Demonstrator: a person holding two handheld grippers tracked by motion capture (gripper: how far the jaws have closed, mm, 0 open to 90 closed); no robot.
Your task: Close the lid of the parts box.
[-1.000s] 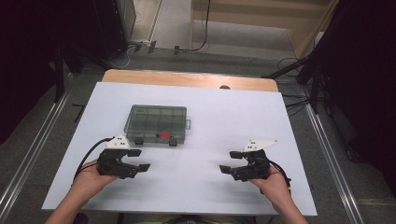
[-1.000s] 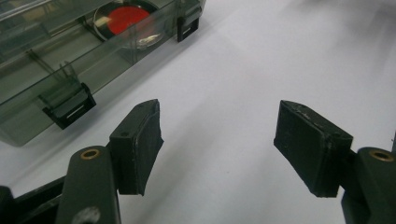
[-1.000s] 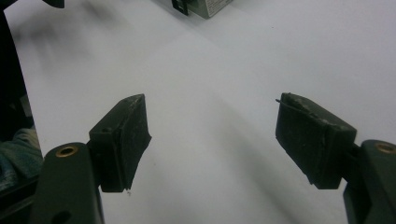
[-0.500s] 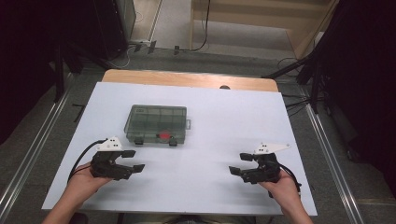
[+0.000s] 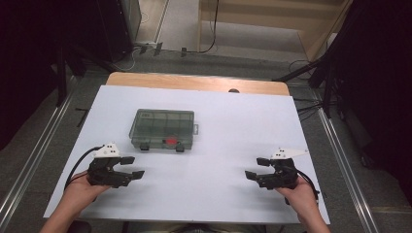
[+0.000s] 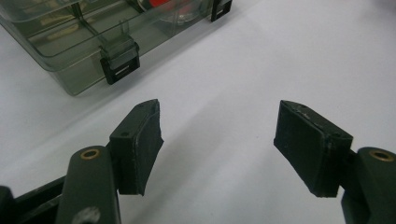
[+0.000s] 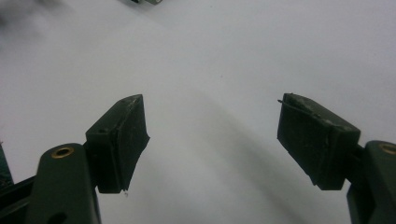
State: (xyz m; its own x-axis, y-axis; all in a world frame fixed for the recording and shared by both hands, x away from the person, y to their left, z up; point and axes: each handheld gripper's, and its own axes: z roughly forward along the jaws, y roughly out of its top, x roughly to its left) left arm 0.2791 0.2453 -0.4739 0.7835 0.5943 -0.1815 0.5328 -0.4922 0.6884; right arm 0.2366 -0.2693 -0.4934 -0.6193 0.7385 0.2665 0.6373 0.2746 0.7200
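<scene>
A smoky clear plastic organizer box point(image 5: 163, 128) with black latches lies shut on the white table point(image 5: 233, 126), left of centre, with something red point(image 5: 170, 141) inside near its front. Near the front left, my left gripper point(image 5: 132, 166) is open and empty, a little in front of the box. In the left gripper view the box point(image 6: 60, 42) and one black latch point(image 6: 120, 63) sit up and to the left of the gripper point(image 6: 219, 140). My right gripper point(image 5: 257, 168) is open and empty at the front right, over bare table point(image 7: 219, 70).
The white sheet leaves a strip of wooden tabletop point(image 5: 194, 81) at the far edge. Metal rails point(image 5: 29, 155) run along both sides of the table, with cables point(image 5: 145, 48) on the floor beyond.
Both hands have drawn back toward the table's front edge and slightly outward. The grippers stay open, and the box has not moved.
</scene>
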